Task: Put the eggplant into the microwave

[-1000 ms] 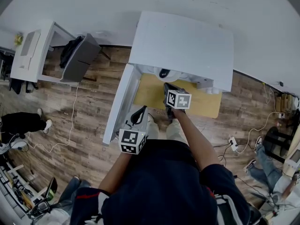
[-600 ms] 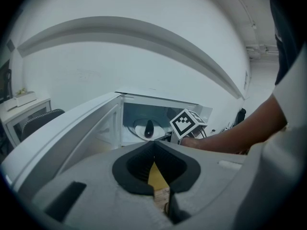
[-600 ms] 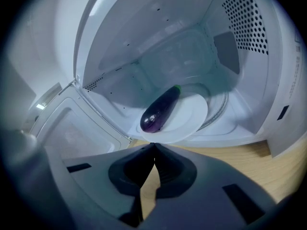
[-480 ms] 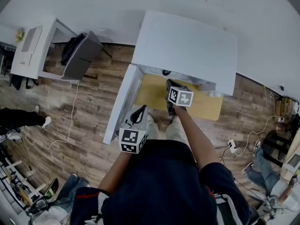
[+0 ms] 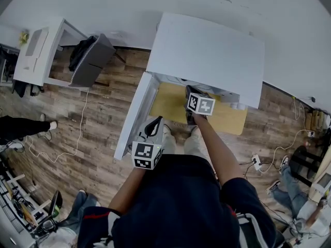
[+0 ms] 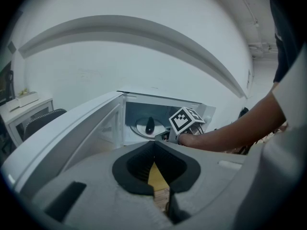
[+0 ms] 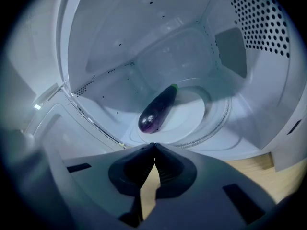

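Note:
A dark purple eggplant (image 7: 157, 109) lies on the glass turntable (image 7: 201, 110) inside the white microwave (image 5: 207, 56). My right gripper (image 7: 153, 145) hovers at the oven's mouth just in front of the eggplant, shut and holding nothing. In the head view the right gripper (image 5: 190, 91) reaches under the oven's front edge, which hides the eggplant. My left gripper (image 5: 153, 124) hangs back beside the open door (image 5: 132, 118), shut and empty. From the left gripper view, the eggplant (image 6: 149, 125) shows in the cavity beyond the left gripper (image 6: 154, 143), next to the right gripper's marker cube (image 6: 184, 120).
The microwave sits on a small wooden table (image 5: 168, 101), its door swung out to the left. A white desk (image 5: 39, 50) and a dark chair (image 5: 90, 61) stand further left. Cables and a power strip (image 5: 257, 158) lie on the wood floor; other people sit at the edges.
My right gripper has edged a little closer to the microwave's opening. The left gripper has stayed where it was, and the eggplant has not moved.

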Motion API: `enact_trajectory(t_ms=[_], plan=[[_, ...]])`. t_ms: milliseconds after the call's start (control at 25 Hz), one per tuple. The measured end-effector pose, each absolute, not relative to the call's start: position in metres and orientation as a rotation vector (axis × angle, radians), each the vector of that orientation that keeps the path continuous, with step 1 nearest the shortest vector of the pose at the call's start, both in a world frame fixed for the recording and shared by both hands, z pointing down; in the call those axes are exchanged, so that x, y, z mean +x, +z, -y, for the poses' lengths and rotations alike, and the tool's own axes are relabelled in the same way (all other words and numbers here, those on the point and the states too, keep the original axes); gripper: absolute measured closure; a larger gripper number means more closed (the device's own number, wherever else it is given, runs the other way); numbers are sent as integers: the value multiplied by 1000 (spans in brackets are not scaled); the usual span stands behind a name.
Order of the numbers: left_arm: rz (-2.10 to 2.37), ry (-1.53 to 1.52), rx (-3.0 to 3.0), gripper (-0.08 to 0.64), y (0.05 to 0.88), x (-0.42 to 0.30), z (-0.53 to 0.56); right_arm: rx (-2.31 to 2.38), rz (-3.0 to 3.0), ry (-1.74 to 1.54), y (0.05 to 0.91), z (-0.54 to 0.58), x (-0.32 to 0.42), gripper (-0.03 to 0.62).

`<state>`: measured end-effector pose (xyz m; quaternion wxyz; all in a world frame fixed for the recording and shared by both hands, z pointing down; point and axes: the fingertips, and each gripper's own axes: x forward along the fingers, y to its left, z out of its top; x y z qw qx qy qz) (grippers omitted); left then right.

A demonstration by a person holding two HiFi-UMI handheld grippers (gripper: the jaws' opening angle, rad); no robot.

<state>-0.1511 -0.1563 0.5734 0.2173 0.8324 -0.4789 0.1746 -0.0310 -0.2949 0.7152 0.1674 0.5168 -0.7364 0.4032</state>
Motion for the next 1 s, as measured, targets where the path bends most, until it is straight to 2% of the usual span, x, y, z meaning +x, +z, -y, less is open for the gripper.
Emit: enact_trajectory(t_ms=[1000], plan=[[1383,425,2332,546,555,-148,165,1331,2204,1047,682,268,-22,580]])
